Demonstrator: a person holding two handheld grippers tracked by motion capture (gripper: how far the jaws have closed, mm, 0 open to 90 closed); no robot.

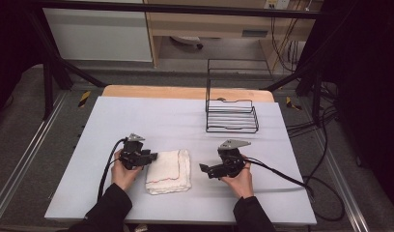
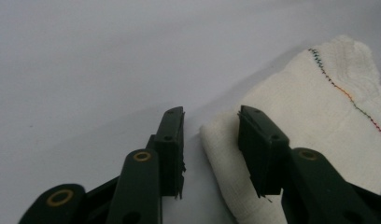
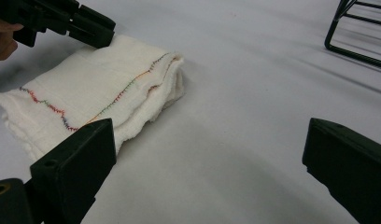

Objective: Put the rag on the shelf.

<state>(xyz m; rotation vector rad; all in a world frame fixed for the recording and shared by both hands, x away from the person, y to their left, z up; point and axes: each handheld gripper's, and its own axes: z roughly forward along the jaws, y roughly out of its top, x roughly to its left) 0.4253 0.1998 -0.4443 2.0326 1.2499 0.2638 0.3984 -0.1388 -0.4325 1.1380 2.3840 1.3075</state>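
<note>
Because the folded white cloth point(image 1: 168, 171) lies on the surface point(image 1: 137, 116) between the two hands, the coming move turns on which tongs sit closer to it. The left tongs point(image 2: 211, 122) are right at its near corner: one jaw stands over the cloth's edge, the other beside it on the bare surface, half spread and not yet pinching. The right tongs point(image 3: 205, 154) are spread wide with nothing between them, and the cloth lies off to their left, apart from them. Its stitched seam point(image 3: 109, 100) runs roughly across the line between the two hands. I judge the left hand nearer to a grasp.
</note>
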